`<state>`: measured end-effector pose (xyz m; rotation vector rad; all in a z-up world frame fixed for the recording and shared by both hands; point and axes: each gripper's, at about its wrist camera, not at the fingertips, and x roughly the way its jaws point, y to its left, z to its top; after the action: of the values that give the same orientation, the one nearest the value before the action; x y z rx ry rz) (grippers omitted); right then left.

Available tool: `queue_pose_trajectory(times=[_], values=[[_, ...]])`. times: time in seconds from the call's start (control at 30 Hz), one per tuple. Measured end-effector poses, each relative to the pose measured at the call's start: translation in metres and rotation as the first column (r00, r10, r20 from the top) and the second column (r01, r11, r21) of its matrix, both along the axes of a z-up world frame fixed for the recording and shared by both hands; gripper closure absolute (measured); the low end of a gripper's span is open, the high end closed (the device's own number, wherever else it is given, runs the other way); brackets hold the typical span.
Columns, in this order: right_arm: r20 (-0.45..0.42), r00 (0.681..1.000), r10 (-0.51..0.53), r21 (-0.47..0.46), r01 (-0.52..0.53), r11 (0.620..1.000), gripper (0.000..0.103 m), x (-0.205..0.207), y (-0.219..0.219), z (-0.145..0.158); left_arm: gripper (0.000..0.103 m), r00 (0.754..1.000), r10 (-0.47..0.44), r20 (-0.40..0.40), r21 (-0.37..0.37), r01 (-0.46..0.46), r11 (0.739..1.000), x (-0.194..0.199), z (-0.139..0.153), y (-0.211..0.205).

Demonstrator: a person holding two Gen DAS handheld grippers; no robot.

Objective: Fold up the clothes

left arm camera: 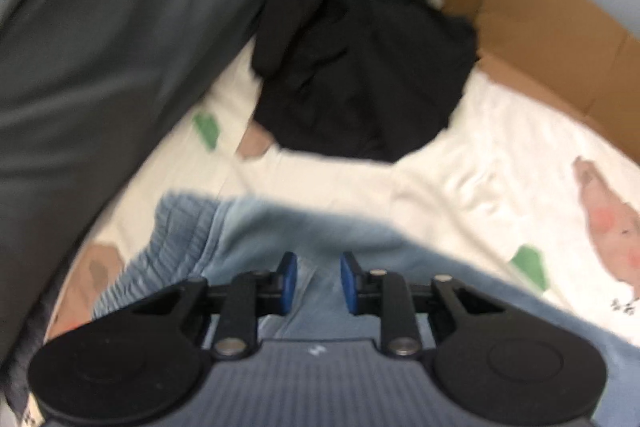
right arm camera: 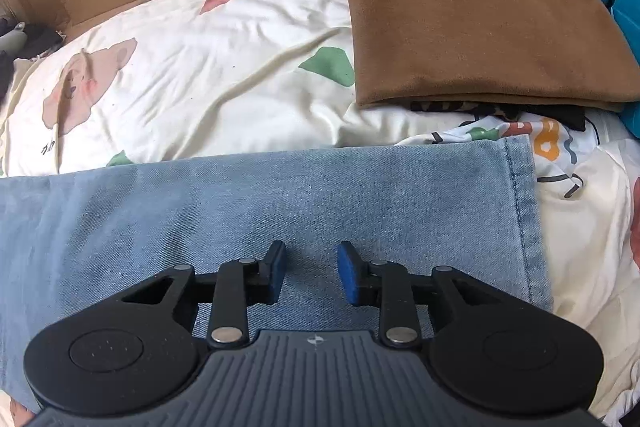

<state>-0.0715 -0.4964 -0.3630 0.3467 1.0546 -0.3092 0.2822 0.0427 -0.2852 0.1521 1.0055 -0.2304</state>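
We hold the left gripper over the waistband end and the right gripper near the hem of the jeans, flat on the bed, both fingers parted and empty, likely spaced to lift both ends.

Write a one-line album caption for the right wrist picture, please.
Open right gripper hovers over light blue jeans spread on a printed bedsheet, a folded brown cloth lying beyond.

The left gripper pointed toward twelve o'clock, its two blue-padded fingers parted with a clear gap between them. The right gripper pointed the same way, fingers likewise spread apart, gripping nothing.
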Motion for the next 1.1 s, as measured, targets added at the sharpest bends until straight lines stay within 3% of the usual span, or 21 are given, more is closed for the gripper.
queue_pose_trajectory(times=[0.1, 0.33, 0.47, 0.6, 0.77, 0.93, 1.1], values=[[0.003, 1.0, 0.0, 0.0, 0.0, 1.0, 0.065, 0.0, 0.001, -0.001, 0.077, 1.0, 0.011, 0.001, 0.01, -0.011, 1.0, 0.013, 0.002, -0.006], [0.0, 1.0, 0.02, -0.004, -0.02, 1.0, 0.064, -0.003, 0.0, 0.001, 0.08, 0.993, 0.098, -0.066, 0.028, -0.096, 0.995, 0.052, -0.034, 0.001], [-0.011, 1.0, 0.008, -0.008, -0.008, 1.0, 0.064, -0.007, -0.005, -0.001, 0.087, 0.987, 0.128, -0.093, 0.015, -0.127, 0.992, 0.063, -0.053, 0.003], [-0.018, 1.0, 0.012, -0.011, -0.012, 1.0, 0.063, -0.009, -0.008, -0.004, 0.094, 0.987, 0.122, -0.102, 0.049, -0.118, 0.992, 0.067, -0.063, 0.0], [-0.007, 1.0, -0.01, 0.009, 0.01, 1.0, 0.06, -0.014, -0.016, -0.004, 0.099, 0.979, 0.152, -0.137, 0.017, -0.151, 0.988, 0.073, -0.049, 0.008], [0.02, 0.998, -0.057, 0.038, 0.056, 0.998, 0.06, -0.026, -0.028, 0.003, 0.098, 0.982, 0.141, -0.123, -0.052, -0.148, 0.988, 0.062, -0.015, 0.026], [0.045, 0.994, -0.104, 0.068, 0.101, 0.993, 0.06, -0.037, -0.04, 0.01, 0.094, 0.987, 0.12, -0.108, -0.076, -0.129, 0.989, 0.046, 0.012, 0.046]])
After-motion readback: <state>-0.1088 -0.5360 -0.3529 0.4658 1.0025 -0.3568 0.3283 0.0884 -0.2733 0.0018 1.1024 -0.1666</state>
